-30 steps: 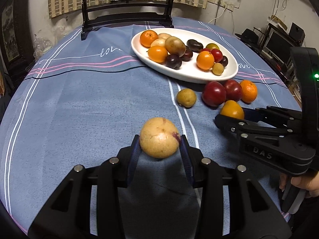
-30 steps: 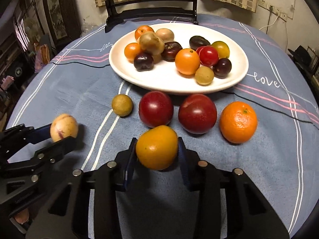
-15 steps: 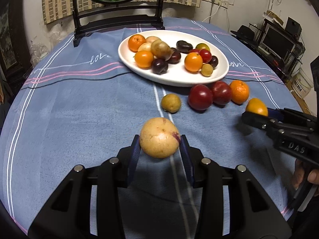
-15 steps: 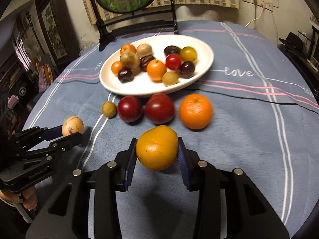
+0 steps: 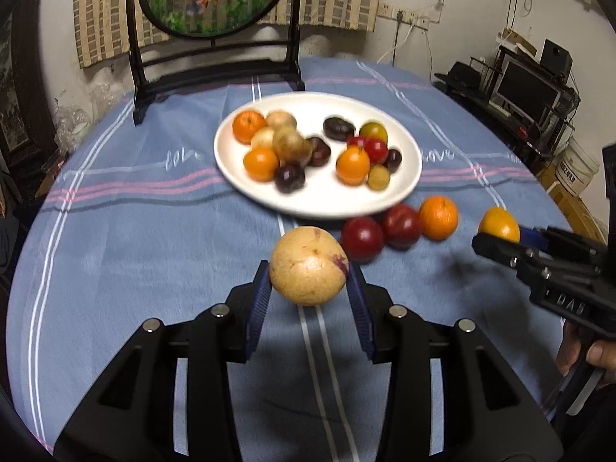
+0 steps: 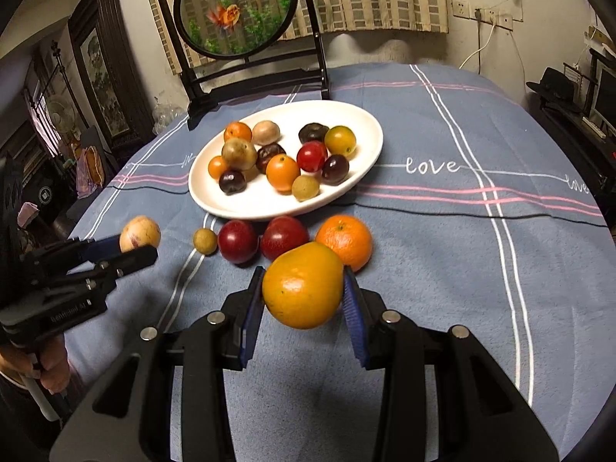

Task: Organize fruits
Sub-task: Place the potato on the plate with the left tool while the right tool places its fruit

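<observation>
My left gripper [image 5: 308, 288] is shut on a tan round fruit [image 5: 309, 265] with a purple blotch, held above the blue tablecloth; the fruit also shows in the right wrist view [image 6: 139, 233]. My right gripper [image 6: 304, 300] is shut on a yellow-orange fruit [image 6: 303, 285], held above the cloth; it also shows in the left wrist view [image 5: 498, 225]. A white oval plate [image 6: 358, 123] holds several mixed fruits. In front of the plate lie two red plums [image 6: 237, 240] [image 6: 284, 236], an orange mandarin [image 6: 344, 240] and a small tan fruit [image 6: 205, 241].
A dark wooden stand with a round goldfish picture [image 6: 235, 11] stands at the table's far edge behind the plate. Furniture and a monitor [image 5: 527, 88] stand off the table to the right. The round table's edge curves on both sides.
Both grippers have risen and drawn back with their fruits held, so the plate and loose fruits look farther away. The right gripper has moved away to the right of the left one.
</observation>
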